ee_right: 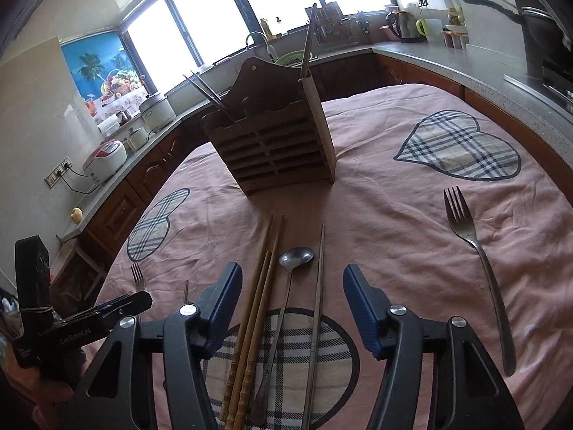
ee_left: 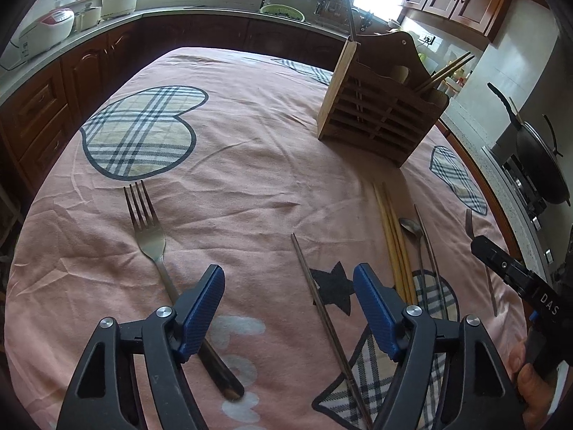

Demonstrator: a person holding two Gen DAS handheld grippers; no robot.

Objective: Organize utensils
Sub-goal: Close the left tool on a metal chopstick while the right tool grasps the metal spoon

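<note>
A wooden utensil holder (ee_left: pixel 379 111) (ee_right: pixel 275 143) stands on the pink tablecloth with chopsticks and a long utensil sticking out of it. My left gripper (ee_left: pixel 288 308) is open above the cloth, between a large fork (ee_left: pixel 150 236) and a dark chopstick (ee_left: pixel 322 304). My right gripper (ee_right: pixel 290 304) is open and low over bamboo chopsticks (ee_right: pixel 258 304), a metal spoon (ee_right: pixel 286 279) and a metal chopstick (ee_right: pixel 317 304). The chopsticks (ee_left: pixel 394 243) and spoon (ee_left: pixel 412 229) also show in the left view. The large fork (ee_right: pixel 472 258) lies to the right in the right view.
A small fork (ee_right: pixel 138 277) (ee_left: pixel 472 229) lies near the cloth's edge. The other gripper shows at the edge of each view (ee_left: pixel 515 276) (ee_right: pixel 71 326). Kitchen counters with rice cookers (ee_left: pixel 46 32), a sink (ee_left: pixel 283 10) and a wok on the stove (ee_left: pixel 537 157) surround the table.
</note>
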